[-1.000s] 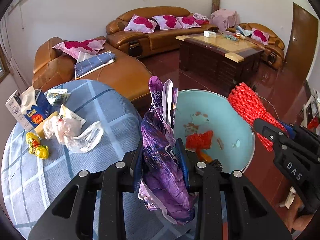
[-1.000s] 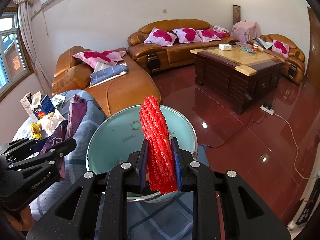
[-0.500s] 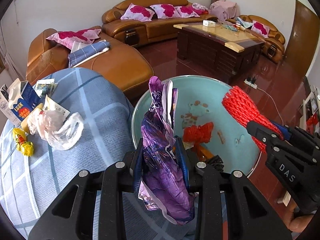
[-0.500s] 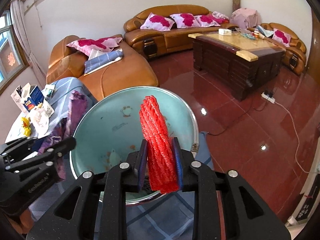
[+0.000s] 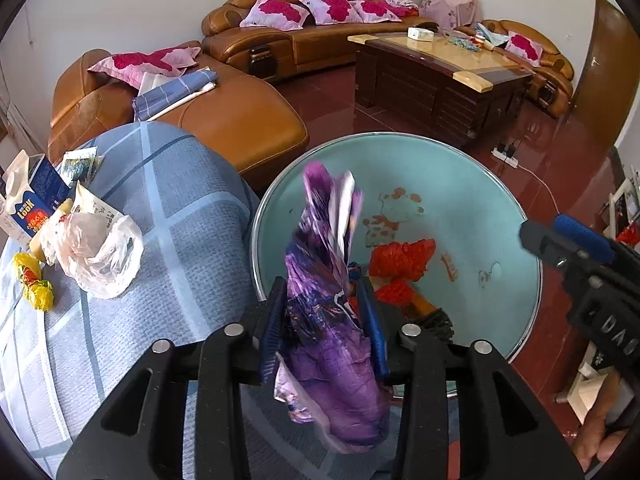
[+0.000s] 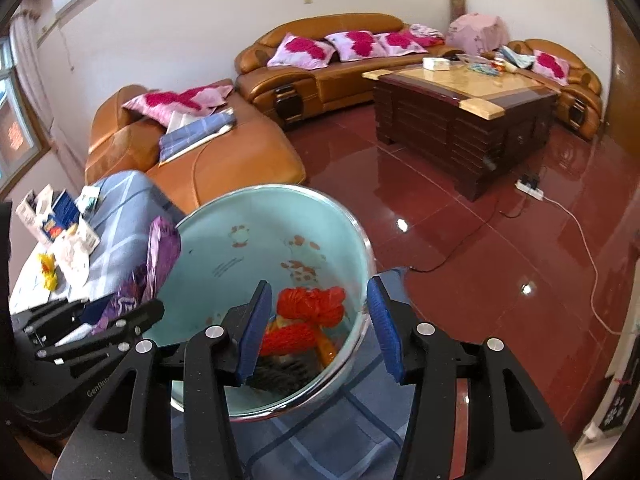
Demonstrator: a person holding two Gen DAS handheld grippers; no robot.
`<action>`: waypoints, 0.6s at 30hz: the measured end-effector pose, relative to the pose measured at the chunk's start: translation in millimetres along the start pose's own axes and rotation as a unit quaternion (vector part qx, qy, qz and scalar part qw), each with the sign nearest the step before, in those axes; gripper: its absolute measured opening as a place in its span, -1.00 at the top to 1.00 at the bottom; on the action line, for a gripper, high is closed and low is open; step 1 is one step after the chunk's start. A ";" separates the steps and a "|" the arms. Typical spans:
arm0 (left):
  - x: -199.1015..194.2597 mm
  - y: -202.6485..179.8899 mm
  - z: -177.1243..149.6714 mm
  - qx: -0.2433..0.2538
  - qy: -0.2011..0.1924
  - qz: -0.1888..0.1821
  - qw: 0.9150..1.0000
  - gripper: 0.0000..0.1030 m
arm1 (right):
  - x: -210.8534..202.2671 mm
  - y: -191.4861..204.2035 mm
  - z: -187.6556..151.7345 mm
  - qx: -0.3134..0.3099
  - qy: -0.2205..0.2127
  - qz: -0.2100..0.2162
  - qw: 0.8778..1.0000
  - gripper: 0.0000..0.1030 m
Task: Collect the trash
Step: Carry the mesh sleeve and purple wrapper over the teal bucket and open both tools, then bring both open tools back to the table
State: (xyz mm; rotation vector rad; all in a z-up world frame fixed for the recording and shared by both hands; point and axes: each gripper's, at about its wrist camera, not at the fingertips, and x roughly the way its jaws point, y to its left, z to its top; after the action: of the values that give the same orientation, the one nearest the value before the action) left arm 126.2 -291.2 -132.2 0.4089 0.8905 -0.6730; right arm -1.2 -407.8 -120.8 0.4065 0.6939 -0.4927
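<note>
The right tool (image 6: pixel 318 326) opens empty, its red net (image 6: pixel 311 304) now in the basin (image 6: pixel 200 240), while the left tool (image 5: pixel 324 328) loosens around the purple wrapper (image 5: pixel 328 320).

Round table (image 5: pixel 168 240) under a blue-grey checked cloth (image 6: pixel 120 200).

On the cloth, far left side: blue and white carton (image 5: pixel 30 200), standing open. Just beside it a small printed packet (image 5: pixel 82 162) lying flat. Crumpled clear plastic bag (image 5: pixel 96 256) in front of the carton, resting partly on a white printed wrapper (image 5: pixel 94 206). Yellow wrapper (image 5: pixel 34 284), scrunched, near the bag at the table's edge.

Right edge of the table: pale green basin (image 5: pixel 500 208) sitting on the cloth, its rim overhanging toward the red floor (image 6: pixel 460 240).
</note>
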 end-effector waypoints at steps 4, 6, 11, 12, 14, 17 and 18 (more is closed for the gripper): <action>-0.8 -1.5 1.9 0.001 -0.006 -0.004 1.000 -0.29 | -6.4 -4.2 3.8 0.009 -0.015 -0.011 1.000 0.03; -3.4 -3.0 2.9 0.002 -0.012 -0.008 1.000 -0.30 | -7.1 -4.2 4.5 0.011 -0.016 -0.009 1.000 0.03; -11.7 0.7 3.4 0.000 -0.025 0.005 1.000 -0.40 | -9.8 -4.0 4.3 0.010 -0.017 -0.007 1.000 0.03; -13.6 2.0 3.9 -0.003 -0.026 0.006 1.000 -0.40 | -11.0 -3.9 4.4 0.010 -0.019 -0.007 1.000 0.03; -17.6 4.1 3.6 -0.006 -0.030 0.010 0.999 -0.40 | -14.3 -3.7 3.8 0.010 -0.021 -0.005 1.000 0.03; -23.3 7.3 1.9 -0.008 -0.035 0.014 0.999 -0.41 | -19.0 -0.6 3.9 0.007 -0.024 -0.003 1.000 0.03; -25.6 8.4 1.1 -0.007 -0.038 0.017 0.999 -0.41 | -20.4 0.6 4.1 0.006 -0.026 -0.002 1.000 0.03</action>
State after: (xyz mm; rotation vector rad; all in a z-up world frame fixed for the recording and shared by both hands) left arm 121.2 -276.5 -110.2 0.3825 0.8149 -0.6470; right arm -12.3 -403.4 -103.8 0.4019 0.6430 -0.5092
